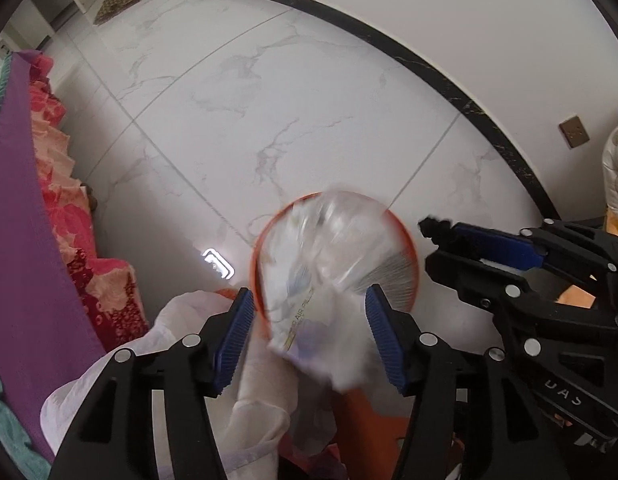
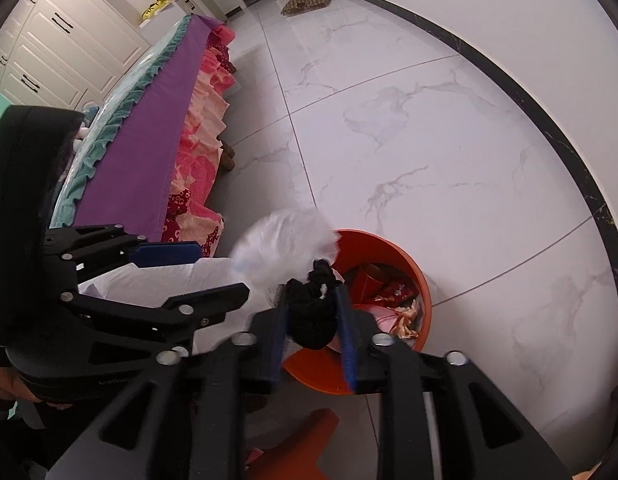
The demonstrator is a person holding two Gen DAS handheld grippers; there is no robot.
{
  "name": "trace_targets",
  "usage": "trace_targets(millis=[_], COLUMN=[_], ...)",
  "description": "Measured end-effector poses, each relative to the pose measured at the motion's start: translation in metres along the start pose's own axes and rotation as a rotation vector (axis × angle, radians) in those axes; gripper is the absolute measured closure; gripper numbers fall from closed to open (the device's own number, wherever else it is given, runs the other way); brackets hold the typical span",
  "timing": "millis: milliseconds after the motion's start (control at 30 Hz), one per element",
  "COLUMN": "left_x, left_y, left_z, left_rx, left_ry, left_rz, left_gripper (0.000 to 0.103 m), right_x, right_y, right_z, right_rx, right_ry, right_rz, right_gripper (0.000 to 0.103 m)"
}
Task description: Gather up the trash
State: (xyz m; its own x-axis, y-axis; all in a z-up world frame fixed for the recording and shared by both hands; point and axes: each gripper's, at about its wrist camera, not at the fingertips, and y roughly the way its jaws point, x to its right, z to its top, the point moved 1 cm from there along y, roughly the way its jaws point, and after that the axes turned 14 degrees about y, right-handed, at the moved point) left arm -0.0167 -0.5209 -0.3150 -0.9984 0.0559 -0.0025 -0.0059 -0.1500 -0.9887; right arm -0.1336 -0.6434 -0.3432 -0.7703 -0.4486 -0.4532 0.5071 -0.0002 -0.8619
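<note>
An orange trash bin (image 2: 423, 300) stands on the marble floor with red wrappers inside. In the left wrist view its rim (image 1: 407, 236) shows around blurred clear and white plastic packaging (image 1: 325, 264). My left gripper (image 1: 311, 336) is open, its blue pads on either side of that packaging, which is motion-blurred over the bin. In the right wrist view the same white trash (image 2: 285, 246) hangs blurred at the bin's left rim. My right gripper (image 2: 313, 312) is shut on a black crumpled piece of trash (image 2: 311, 312) above the bin's near edge.
A bed with purple sheet and pink floral skirt (image 2: 161, 148) runs along the left. A white plastic bag (image 1: 245, 396) lies under my left gripper. White cabinets (image 2: 69, 40) stand at the far left. A black skirting line (image 1: 429, 68) marks the wall.
</note>
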Motion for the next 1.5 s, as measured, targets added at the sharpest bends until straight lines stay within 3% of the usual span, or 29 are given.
trace_targets(millis=[67, 200, 300, 600, 700, 800, 900, 1000, 1100, 1233, 1500], left_x=[-0.004, -0.007, -0.009, -0.011, -0.014, -0.02, -0.028, -0.038, -0.045, -0.05, -0.059], left_y=[0.0, -0.001, -0.004, -0.019, -0.038, -0.068, -0.104, -0.141, -0.176, -0.214, -0.282], left_z=[-0.001, -0.002, -0.003, -0.01, -0.016, -0.025, -0.04, -0.062, -0.089, -0.13, -0.24], left_rx=[-0.001, 0.001, 0.011, 0.044, 0.091, 0.16, 0.244, 0.329, 0.397, 0.472, 0.56], left_ry=[-0.013, -0.025, -0.028, -0.038, -0.059, -0.093, -0.147, -0.209, -0.258, -0.34, -0.612], left_rz=[0.002, 0.003, 0.013, 0.031, 0.063, 0.114, 0.165, 0.235, 0.308, 0.41, 0.693], left_gripper=[0.043, 0.041, 0.036, 0.036, 0.035, 0.035, 0.035, 0.022, 0.022, 0.022, 0.017], right_x=[0.0, -0.003, -0.005, -0.019, -0.029, -0.046, -0.072, -0.108, -0.141, -0.19, -0.295], right_y=[0.001, 0.001, -0.001, -0.02, -0.036, -0.058, -0.083, -0.104, -0.118, -0.138, -0.159], right_z=[0.003, 0.005, 0.006, 0.007, 0.007, 0.007, 0.003, -0.006, -0.015, -0.03, -0.085], right_rx=[0.0, 0.014, 0.022, 0.053, 0.084, 0.139, 0.213, 0.262, 0.293, 0.319, 0.329], right_ry=[0.004, 0.003, -0.001, -0.026, -0.044, -0.073, -0.126, -0.207, -0.286, -0.379, -0.595], right_rz=[0.002, -0.003, -0.004, 0.01, 0.016, 0.035, 0.058, 0.103, 0.14, 0.212, 0.386], right_gripper=[0.064, 0.06, 0.06, 0.06, 0.06, 0.06, 0.053, 0.05, 0.048, 0.047, 0.03])
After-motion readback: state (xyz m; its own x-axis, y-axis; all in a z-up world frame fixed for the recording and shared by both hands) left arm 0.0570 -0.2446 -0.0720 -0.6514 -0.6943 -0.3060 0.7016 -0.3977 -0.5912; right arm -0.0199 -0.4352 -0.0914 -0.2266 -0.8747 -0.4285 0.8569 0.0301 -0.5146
